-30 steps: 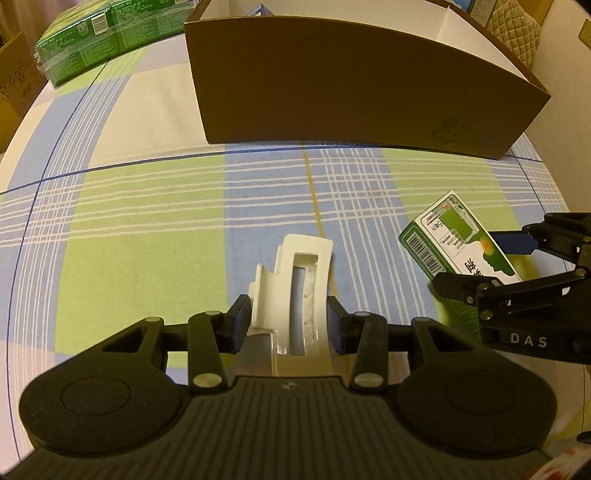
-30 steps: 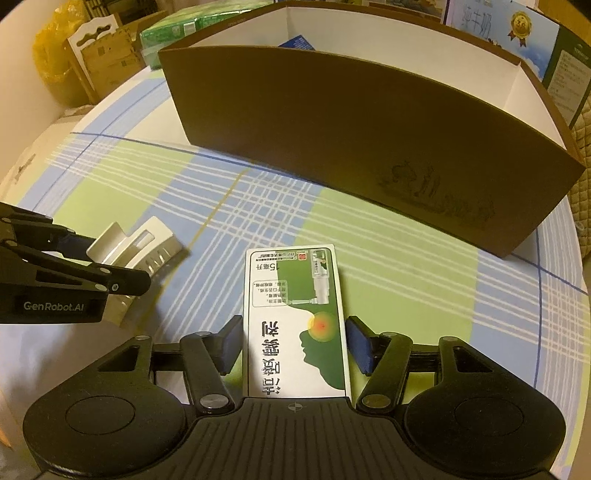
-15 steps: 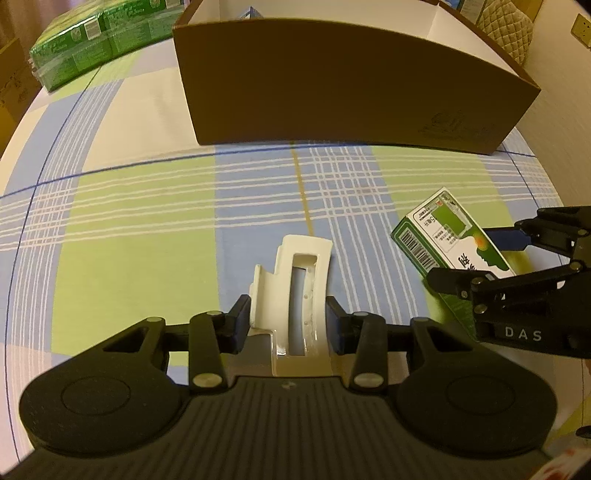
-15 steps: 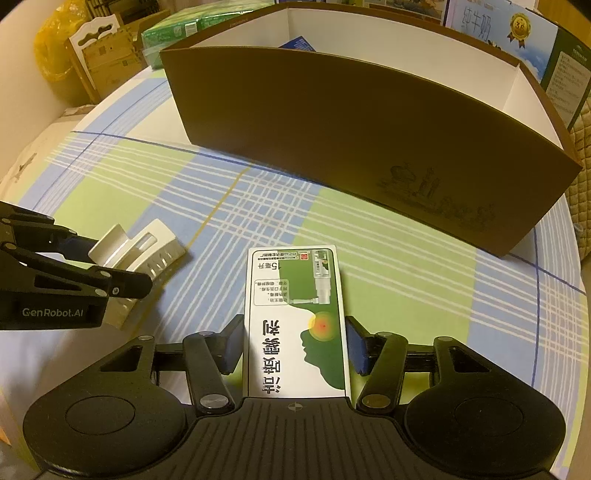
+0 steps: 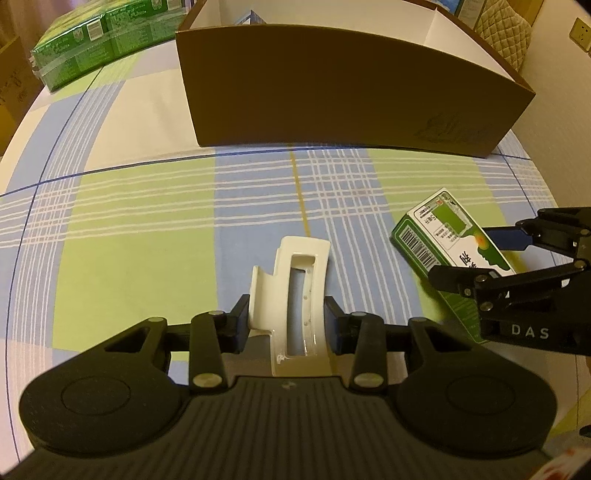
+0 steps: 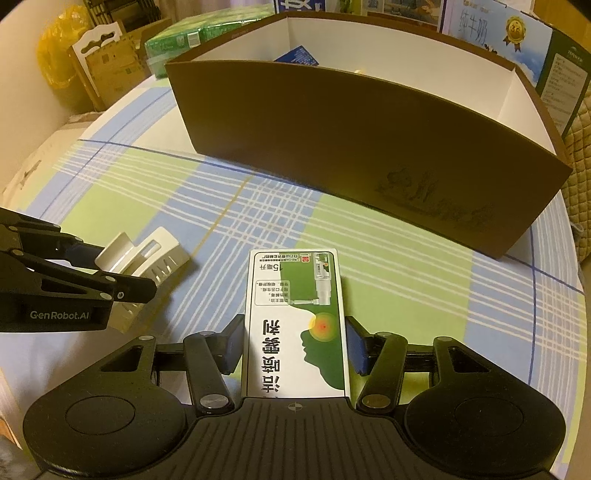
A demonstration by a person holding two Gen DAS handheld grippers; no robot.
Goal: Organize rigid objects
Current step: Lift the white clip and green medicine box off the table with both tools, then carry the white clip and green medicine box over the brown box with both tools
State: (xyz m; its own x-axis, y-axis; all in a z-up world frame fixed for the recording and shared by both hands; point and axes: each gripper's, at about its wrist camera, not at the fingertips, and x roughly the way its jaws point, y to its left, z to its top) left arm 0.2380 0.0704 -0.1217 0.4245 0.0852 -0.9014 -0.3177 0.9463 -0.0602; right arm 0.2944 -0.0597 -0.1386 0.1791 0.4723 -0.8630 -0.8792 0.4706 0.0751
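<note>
A white plastic clip-like piece [image 5: 303, 254] lies on the checked tablecloth, and my left gripper [image 5: 286, 321] is shut on its near end, pads against both sides. In the right wrist view that piece [image 6: 159, 251] sits at the left in the left gripper [image 6: 118, 271]. A green and white medicine carton [image 6: 295, 295] lies flat, with my right gripper [image 6: 295, 343] shut on its long sides. The left wrist view has the carton [image 5: 436, 229] at the right, in the right gripper [image 5: 467, 254]. Both things rest on the cloth.
A large open brown cardboard box [image 5: 332, 92] with white inner walls stands across the far side, with a blue item [image 6: 295, 57] inside. Wrapped green packs [image 5: 92, 40] lie at the far left. Cartons and printed boxes [image 6: 480, 29] stand behind.
The right gripper's jaws have narrowed until the pads meet the carton's sides. The left gripper keeps its hold on the white piece, and neither thing has moved.
</note>
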